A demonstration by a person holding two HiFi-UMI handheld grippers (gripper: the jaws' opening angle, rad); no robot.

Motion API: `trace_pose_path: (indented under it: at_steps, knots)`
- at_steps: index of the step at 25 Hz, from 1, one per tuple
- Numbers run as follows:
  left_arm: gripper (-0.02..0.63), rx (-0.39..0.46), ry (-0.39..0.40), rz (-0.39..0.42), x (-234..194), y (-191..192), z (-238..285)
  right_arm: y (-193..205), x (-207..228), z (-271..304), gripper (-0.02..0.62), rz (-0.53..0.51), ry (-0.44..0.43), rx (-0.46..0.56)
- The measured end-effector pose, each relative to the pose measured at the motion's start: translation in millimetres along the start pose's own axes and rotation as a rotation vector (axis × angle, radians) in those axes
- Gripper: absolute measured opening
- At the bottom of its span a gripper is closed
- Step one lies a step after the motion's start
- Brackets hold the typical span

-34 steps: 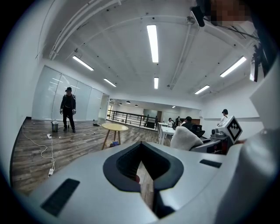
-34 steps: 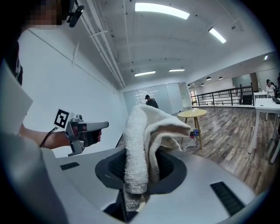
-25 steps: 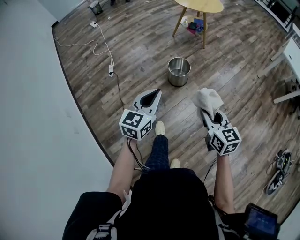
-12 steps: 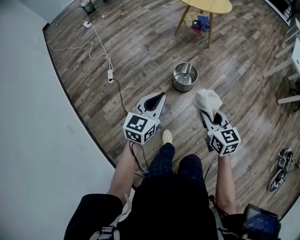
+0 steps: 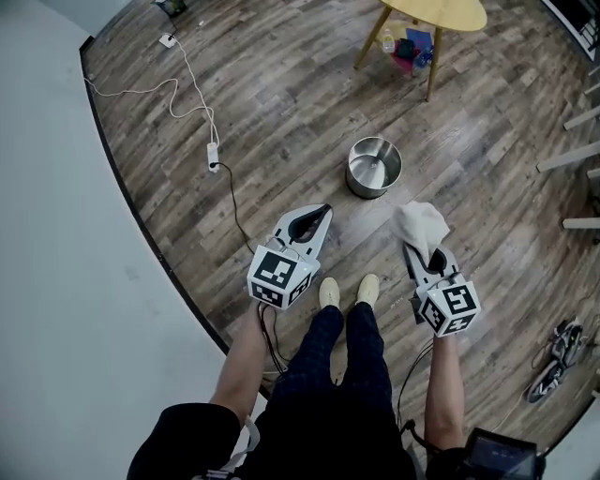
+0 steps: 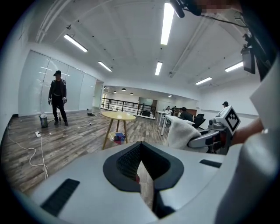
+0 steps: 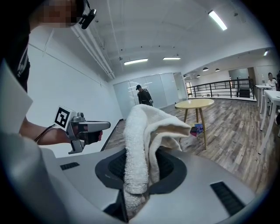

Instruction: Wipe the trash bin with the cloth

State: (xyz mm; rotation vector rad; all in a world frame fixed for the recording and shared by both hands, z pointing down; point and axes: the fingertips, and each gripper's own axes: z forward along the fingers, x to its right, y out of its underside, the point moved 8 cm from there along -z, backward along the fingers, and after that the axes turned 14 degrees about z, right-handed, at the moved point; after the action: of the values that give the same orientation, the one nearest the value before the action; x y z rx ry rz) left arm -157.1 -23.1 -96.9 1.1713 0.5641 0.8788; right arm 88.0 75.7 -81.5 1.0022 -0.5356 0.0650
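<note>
Wood-plank floor (image 5: 281, 112), steel trash bin (image 5: 374, 167) at your 12 o'clock, not yet wiped. Your left hand-held gripper (image 5: 325, 208) is closed and empty; your right hand-held gripper (image 5: 422, 249) clamps the white cloth (image 5: 420, 223). Next: lower it onto the rim.

far: round yellow table (image 5: 441, 11) | near wall: power strip (image 5: 212, 156) | right: shoes (image 5: 553, 361) | wood floor (image 5: 281, 112)

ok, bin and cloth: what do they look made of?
Trash bin: apparently metal, likely stainless steel, polished; silver-grey wall with bright reflections inside.
Cloth: white terry-like fabric, matte; nubby pile and soft drooping folds. Fibre type can't be told.
</note>
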Motion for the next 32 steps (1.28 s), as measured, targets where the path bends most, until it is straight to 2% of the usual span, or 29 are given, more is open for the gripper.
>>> trace_pose_path:
  at_steps: [4, 7, 13, 19, 26, 32]
  knots:
    - [0.0, 0.032, -0.041, -0.035, -6, 41, 45, 31, 49, 37, 0.084, -0.015, -0.029, -0.008]
    - [0.0, 0.016, -0.054, -0.022, -5, 81, 78, 60, 83, 62, 0.083, -0.015, -0.032, -0.012]
    - [0.0, 0.014, -0.032, -0.018, 4, 170, 136, 121, 143, 112, 0.084, -0.043, -0.07, -0.007]
    - [0.0, 0.032, -0.016, 0.004, -2, 259, 193, 184, 202, 165, 0.083, -0.051, -0.079, 0.038]
    - [0.0, 0.06, -0.022, 0.017, -16, 332, 237, 247, 249, 220, 0.084, -0.062, -0.122, 0.05]
    - [0.0, 0.074, -0.009, 0.036, -13, 391, 261, 288, 271, 253, 0.083, -0.089, -0.172, 0.09]
